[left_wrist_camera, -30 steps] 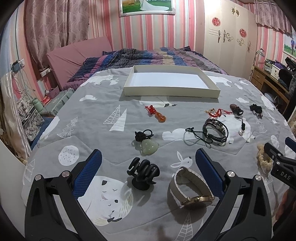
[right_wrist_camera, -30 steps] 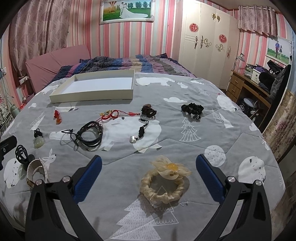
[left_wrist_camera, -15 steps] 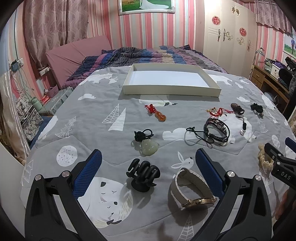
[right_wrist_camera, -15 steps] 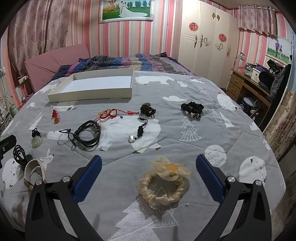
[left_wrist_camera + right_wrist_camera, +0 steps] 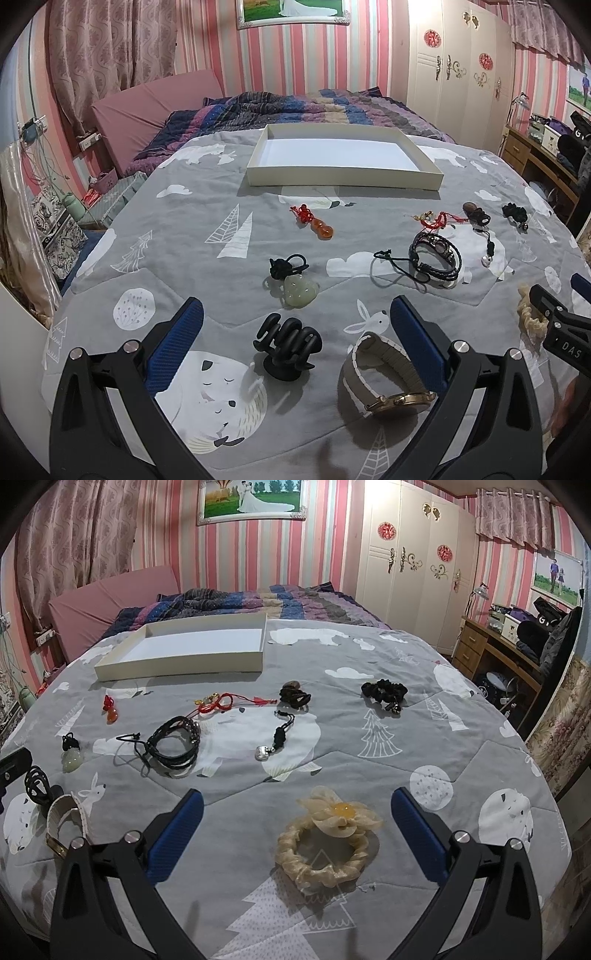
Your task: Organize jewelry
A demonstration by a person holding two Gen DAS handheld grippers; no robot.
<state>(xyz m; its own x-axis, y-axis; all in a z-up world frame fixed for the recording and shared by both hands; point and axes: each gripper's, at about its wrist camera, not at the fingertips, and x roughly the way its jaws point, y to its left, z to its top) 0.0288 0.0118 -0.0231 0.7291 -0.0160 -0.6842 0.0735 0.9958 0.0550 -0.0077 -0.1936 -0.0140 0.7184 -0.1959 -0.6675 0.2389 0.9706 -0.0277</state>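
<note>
Jewelry lies spread on a grey bedspread. My left gripper is open just above a black hair claw, with a cream-strapped gold watch by its right finger. Beyond lie a jade pendant, an orange gourd charm and black cord bracelets. My right gripper is open around a cream scrunchie with an amber bead. Farther off are a silver heart charm, a red string bracelet, a black scrunchie and an empty white tray.
A striped quilt is bunched behind the tray. A wooden desk stands off the bed's right side and a white wardrobe behind. Boxes and cables sit off the left edge. The other gripper shows at the left view's right edge.
Both grippers have drawn back and lifted slightly, so the items sit a little farther away. Nothing was picked up and both stay open.
</note>
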